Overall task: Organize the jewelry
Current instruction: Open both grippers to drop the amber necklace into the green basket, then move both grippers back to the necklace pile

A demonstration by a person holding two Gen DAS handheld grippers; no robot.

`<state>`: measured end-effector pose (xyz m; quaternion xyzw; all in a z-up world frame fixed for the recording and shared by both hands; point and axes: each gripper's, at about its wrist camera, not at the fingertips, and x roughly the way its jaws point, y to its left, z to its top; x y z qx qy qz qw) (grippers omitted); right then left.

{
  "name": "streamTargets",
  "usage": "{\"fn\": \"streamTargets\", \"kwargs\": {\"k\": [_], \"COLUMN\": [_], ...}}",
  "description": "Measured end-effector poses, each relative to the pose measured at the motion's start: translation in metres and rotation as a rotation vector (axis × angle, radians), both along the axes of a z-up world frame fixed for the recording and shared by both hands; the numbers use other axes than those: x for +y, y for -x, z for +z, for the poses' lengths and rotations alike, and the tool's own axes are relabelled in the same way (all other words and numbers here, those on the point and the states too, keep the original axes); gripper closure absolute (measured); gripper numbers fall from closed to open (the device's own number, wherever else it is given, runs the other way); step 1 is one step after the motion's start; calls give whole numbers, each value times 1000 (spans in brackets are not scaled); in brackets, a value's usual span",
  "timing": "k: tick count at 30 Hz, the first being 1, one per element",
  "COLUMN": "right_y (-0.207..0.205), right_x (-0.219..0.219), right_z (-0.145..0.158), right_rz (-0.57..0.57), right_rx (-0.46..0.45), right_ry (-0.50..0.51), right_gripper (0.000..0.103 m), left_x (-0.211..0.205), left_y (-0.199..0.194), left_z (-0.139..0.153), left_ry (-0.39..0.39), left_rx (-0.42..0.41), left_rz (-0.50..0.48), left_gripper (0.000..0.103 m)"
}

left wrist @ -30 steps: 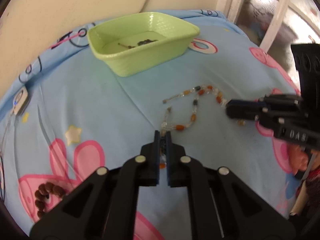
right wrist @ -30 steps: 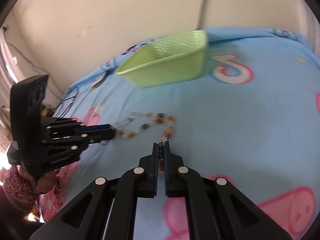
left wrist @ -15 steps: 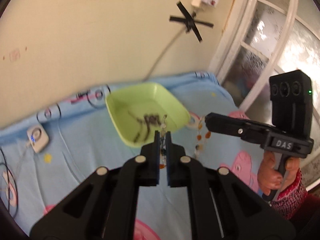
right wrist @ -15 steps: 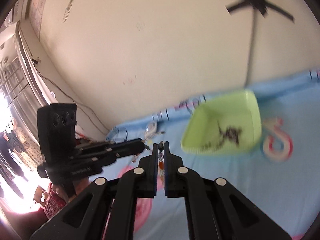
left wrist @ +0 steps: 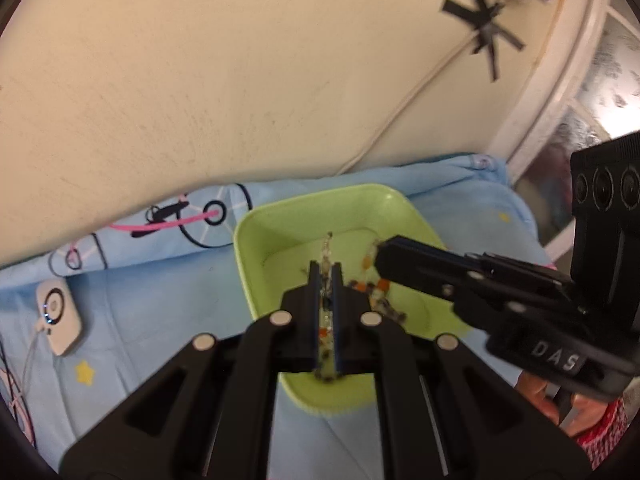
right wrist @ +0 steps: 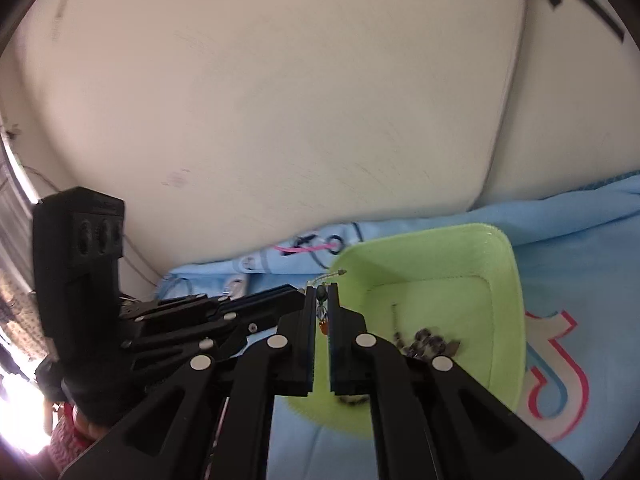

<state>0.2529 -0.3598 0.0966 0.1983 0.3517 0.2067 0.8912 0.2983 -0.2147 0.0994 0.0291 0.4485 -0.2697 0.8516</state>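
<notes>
A white rounded charging device (left wrist: 59, 315) lies at the left on the blue cartoon-print bedsheet (left wrist: 160, 288). A second ago the beaded necklace of orange, clear and dark beads (left wrist: 370, 284) lay on the sheet; now it hangs over the light-green plastic basket (left wrist: 256, 264), above a dark bead strand (right wrist: 426, 342) on its floor. The left gripper (left wrist: 327, 276) is clamped tight on one end, and the right gripper (right wrist: 322, 300), now close at its right, pinches the other.
</notes>
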Motion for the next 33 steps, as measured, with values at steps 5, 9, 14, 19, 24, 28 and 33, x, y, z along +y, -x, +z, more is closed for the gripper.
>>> {"fn": "streamTargets", "kwargs": {"k": [5,9,14,19,24,28,33], "right_y": [-37,-45,0,97,172,196,199], "right_x": [-4,-4,-7,-1,15,36,61], "right_z": [-9,-18,-10,-6,-36,-64,-76], "right_rz": [-34,-91,-153,-209,-217,-135,-105], "right_rx": [35,74,10,-111,-98,-5,10], "right_ry": [36,101,66,-22,-57,-51,-11], "right_gripper": [103,103,78,74,73,73,73], "left_x": [-15,-16,3,48,101,152,210], "left_y": [-16,-8,44,128,185,207,229], "left_z": [-12,-20,5,19,5,-11,-25], "left_ry": [-78,-111,-70,-26,-10,-14,-23], "left_rx": [-45,-29,-137,-253,-258,-224,-210], "left_rz": [81,123,110,69,71,141,243], "left_gripper": [97,42,42,33,31,31,31]}}
